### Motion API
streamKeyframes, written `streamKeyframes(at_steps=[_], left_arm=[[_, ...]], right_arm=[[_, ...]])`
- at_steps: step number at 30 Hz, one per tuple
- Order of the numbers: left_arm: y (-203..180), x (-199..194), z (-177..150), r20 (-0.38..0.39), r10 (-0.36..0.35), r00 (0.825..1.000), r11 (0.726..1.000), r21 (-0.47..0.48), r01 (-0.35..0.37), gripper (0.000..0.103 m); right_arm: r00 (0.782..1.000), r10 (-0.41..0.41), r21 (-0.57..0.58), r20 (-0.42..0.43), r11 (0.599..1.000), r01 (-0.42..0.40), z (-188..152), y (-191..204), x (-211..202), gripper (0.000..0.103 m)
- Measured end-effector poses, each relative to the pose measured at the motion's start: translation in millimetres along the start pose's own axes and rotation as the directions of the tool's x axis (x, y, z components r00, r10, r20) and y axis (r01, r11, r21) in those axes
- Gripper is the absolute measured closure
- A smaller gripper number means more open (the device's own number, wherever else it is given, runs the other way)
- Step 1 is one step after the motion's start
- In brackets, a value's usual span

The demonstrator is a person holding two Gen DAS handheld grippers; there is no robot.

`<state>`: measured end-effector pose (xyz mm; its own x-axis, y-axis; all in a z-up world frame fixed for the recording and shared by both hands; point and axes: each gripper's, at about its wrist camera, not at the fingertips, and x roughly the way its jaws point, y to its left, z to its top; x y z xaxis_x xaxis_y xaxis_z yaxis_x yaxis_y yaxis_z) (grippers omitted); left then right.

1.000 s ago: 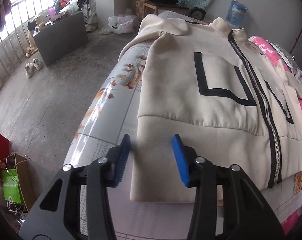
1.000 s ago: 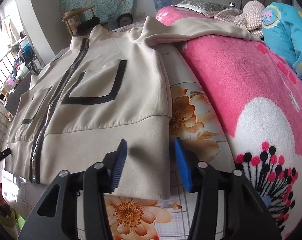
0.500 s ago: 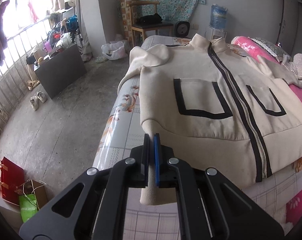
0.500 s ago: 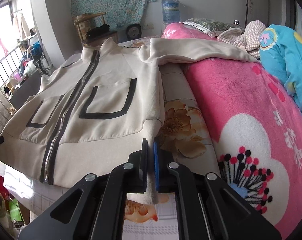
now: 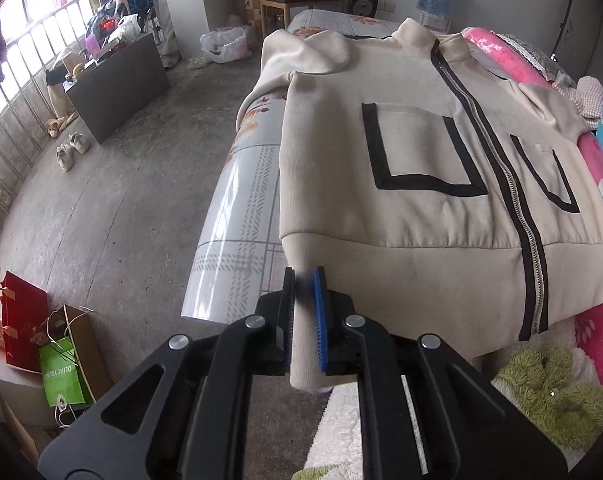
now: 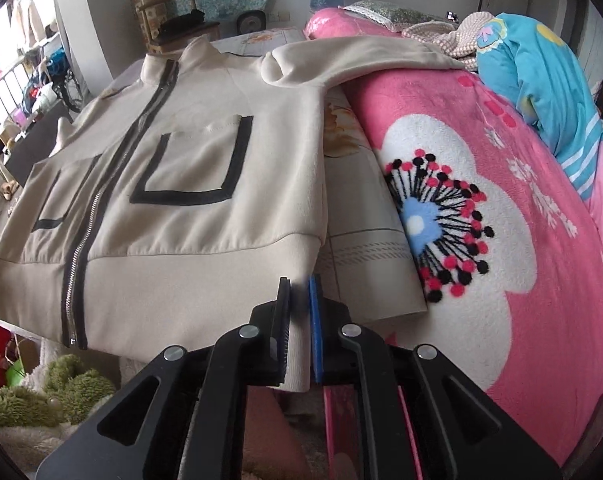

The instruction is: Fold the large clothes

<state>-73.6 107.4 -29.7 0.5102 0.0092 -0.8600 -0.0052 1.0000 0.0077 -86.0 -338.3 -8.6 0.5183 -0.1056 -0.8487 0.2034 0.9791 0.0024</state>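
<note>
Left wrist view: the left gripper (image 5: 304, 280) pinches the jacket's (image 5: 421, 152) bottom hem corner, its jaws easing apart a touch with the fabric between the pads; the cream jacket lies zipped, front up, across the bed (image 5: 237, 216). Right wrist view: the right gripper (image 6: 300, 285) pinches the opposite hem corner, jaws likewise easing apart, the jacket beside a pink blanket (image 6: 501, 240).
</note>
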Motion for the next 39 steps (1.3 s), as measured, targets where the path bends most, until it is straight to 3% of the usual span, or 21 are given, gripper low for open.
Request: streamKeyframes(at_steps=[2,3,4,5,7,8,9,13,17,22,28,32,37,39], left_arm=[[0,-14,6,0.052,-0.011,0.999,1.0,0.012,0.011,0.086],[0,-18,7,0.08,-0.019,0.997,1.0,0.015,0.018,0.075],[-1,-23,11,0.107,-0.026,0.994,1.0,0.019,0.024,0.065],[-4,-24,16,0.128,-0.032,0.991,0.999,0.024,0.029,0.062],[-18,-20,28,0.156,-0.042,0.987,0.998,0.043,0.036,0.05],[-24,-15,35,0.167,-0.049,0.985,0.998,0.05,0.041,0.046],[-33,-9,43,0.173,-0.056,0.983,0.997,0.058,0.047,0.035],[-70,25,68,0.145,-0.063,0.987,0.991,0.125,0.045,0.021],[-92,66,83,0.088,-0.025,0.996,0.988,0.154,0.011,0.021],[-100,98,83,0.038,0.051,0.998,0.978,0.2,-0.057,0.019],[-98,99,78,0.083,0.07,0.994,0.968,0.236,-0.088,0.012],[-90,100,80,0.052,0.018,0.998,0.974,0.223,-0.029,0.011],[-72,110,86,-0.042,-0.08,0.996,0.986,0.142,0.086,0.007],[-72,110,85,-0.047,-0.077,0.996,0.985,0.148,0.083,0.007]], right_arm=[[0.999,0.0,-0.001,0.046,1.0,0.0,8,-3,-17,0.085],[0.997,0.009,0.0,0.079,1.0,-0.009,13,-4,-27,0.07],[0.993,0.017,0.0,0.114,1.0,-0.017,18,-3,-37,0.061],[0.989,0.031,-0.008,0.147,1.0,-0.03,25,1,-45,0.049],[0.978,0.092,-0.053,0.188,0.995,-0.084,41,16,-51,0.04],[0.972,0.13,-0.075,0.194,0.99,-0.118,52,27,-47,0.036],[0.968,0.166,-0.094,0.189,0.984,-0.151,60,38,-42,0.029],[0.962,0.255,-0.188,0.098,0.954,-0.234,90,93,-1,0.015],[0.978,0.206,-0.206,-0.018,0.957,-0.206,106,137,51,0.011],[0.989,0.13,-0.235,-0.065,0.962,-0.142,111,163,95,0.008],[0.983,0.128,-0.22,-0.133,0.963,-0.156,100,161,121,0.006],[0.986,0.127,-0.22,-0.109,0.964,-0.149,95,159,120,0.006],[0.988,0.132,-0.215,-0.083,0.966,-0.147,93,158,119,0.006],[0.989,0.137,-0.214,-0.064,0.966,-0.147,91,157,118,0.006]])
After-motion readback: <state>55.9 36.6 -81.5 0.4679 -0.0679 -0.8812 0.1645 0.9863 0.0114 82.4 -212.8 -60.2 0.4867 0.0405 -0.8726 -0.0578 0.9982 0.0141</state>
